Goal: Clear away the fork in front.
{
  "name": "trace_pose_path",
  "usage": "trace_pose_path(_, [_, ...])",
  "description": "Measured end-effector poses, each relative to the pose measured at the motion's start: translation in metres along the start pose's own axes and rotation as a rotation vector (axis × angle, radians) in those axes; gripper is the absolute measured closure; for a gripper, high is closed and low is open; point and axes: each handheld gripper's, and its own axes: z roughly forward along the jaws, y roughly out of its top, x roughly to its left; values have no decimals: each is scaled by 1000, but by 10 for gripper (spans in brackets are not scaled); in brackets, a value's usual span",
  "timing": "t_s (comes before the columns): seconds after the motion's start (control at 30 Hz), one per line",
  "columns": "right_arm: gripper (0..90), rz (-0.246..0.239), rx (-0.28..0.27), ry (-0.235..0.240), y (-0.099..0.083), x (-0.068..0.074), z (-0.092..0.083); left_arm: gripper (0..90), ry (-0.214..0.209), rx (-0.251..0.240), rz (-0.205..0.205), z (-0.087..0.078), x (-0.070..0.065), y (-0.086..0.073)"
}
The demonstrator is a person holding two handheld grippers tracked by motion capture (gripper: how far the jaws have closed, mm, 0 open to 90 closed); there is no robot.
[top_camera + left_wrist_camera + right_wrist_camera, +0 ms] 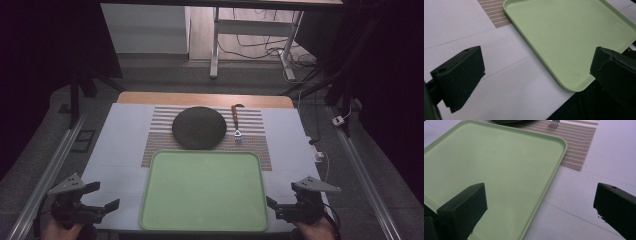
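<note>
- Resting at the desk's (125, 150) near edge, both tongs, left (102, 196) and right (272, 204), are being held agape, gripping nothing.
- The fork (236, 122) is lying just beside the dark plate (199, 127); the plate is likely being risked if the fork is reached for carelessly.
- The green tray's (150, 200) near corners are being flanked closely; it could be shunted.

My left gripper (102, 196) and right gripper (273, 206) are black, each with 2 blocky jaws, a grey 3-cornered plate and a trailing cable.

Green tray (202, 220) between both grippers

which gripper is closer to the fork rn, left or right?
Right. The fork lies on the placemat's right part, beyond the tray; the right gripper sits at the tray's near right corner, the left gripper across at its near left.
</note>
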Motion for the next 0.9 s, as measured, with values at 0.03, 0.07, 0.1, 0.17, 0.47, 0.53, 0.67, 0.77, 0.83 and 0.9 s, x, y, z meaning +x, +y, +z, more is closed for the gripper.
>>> trace_pose_path(0.03, [0,1,6,2,0,0,0,0,-1,2,4,0,0,0])
trace_pose_path(0.07, [0,2,9,-2,0,0,1,0,0,5,6,1,-1,0])
trace_pose_path(0.1, [0,0,15,-4,0,0,1,0,0,10,12,1,-1,0])
trace_pose_path(0.17, [0,-8,25,-6,1,1,2,0,1,18,23,2,-2,1])
trace_pose_path(0.47, [0,-31,53,-9,2,3,5,1,-5,47,40,4,-3,2])
trace_pose_path(0.53, [0,-27,54,-10,2,3,5,1,-5,45,38,4,-3,2])
trace_pose_path(0.67, [0,-14,55,-11,2,2,5,1,-28,38,16,4,-2,2])
trace_pose_path(0.77, [0,-11,55,-11,2,2,5,0,-32,38,9,4,-1,2])
trace_pose_path(0.83, [0,-14,57,-11,2,2,6,0,-32,39,7,4,-1,2])
trace_pose_path(0.9, [0,-17,58,-11,2,2,6,0,-33,41,8,4,-1,2])
